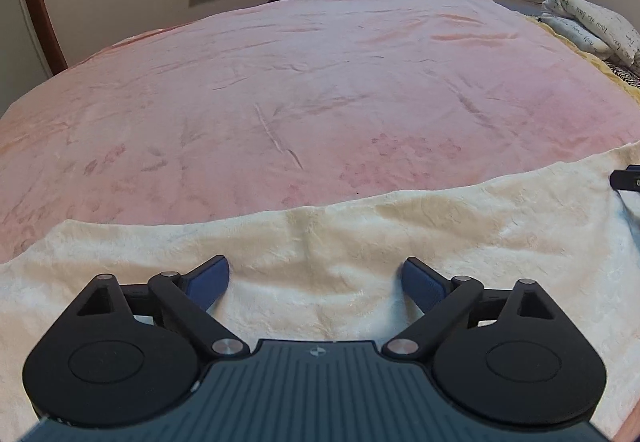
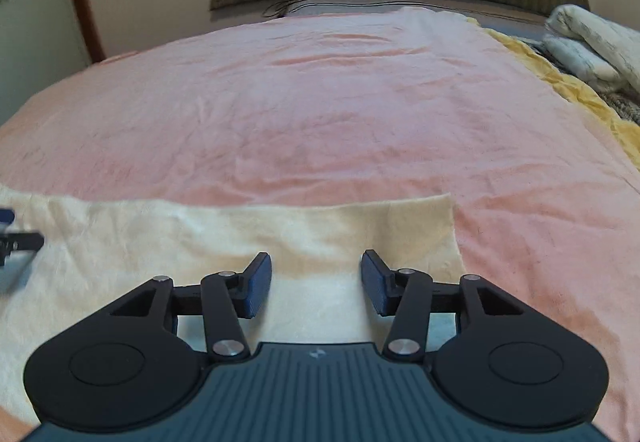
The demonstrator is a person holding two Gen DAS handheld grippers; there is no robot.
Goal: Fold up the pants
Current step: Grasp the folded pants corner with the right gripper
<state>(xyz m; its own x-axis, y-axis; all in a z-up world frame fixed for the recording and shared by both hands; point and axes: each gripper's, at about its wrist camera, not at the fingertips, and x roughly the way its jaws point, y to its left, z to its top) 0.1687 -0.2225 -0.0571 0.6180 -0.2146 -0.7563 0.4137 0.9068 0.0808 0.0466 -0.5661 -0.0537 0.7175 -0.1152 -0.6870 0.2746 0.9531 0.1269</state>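
The cream pants (image 1: 360,242) are lying flat along the bed's (image 1: 320,81) near edge, long axis running left to right. Both tongs, left (image 1: 316,278) spread wide and right (image 2: 316,282) half open, are hovering over the fabric, seemingly gripping nothing.

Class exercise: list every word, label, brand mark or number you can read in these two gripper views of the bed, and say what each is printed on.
Nothing here reads clearly.
Script lettering on the rolled white bedding at the bed's far right: dark handwriting-style print, too small and curved to read.
Small pale emblem on the left hand-held gripper body: a logo shape, no letters.
Same emblem on the right hand-held gripper body: no letters.
The cream pants show no label.
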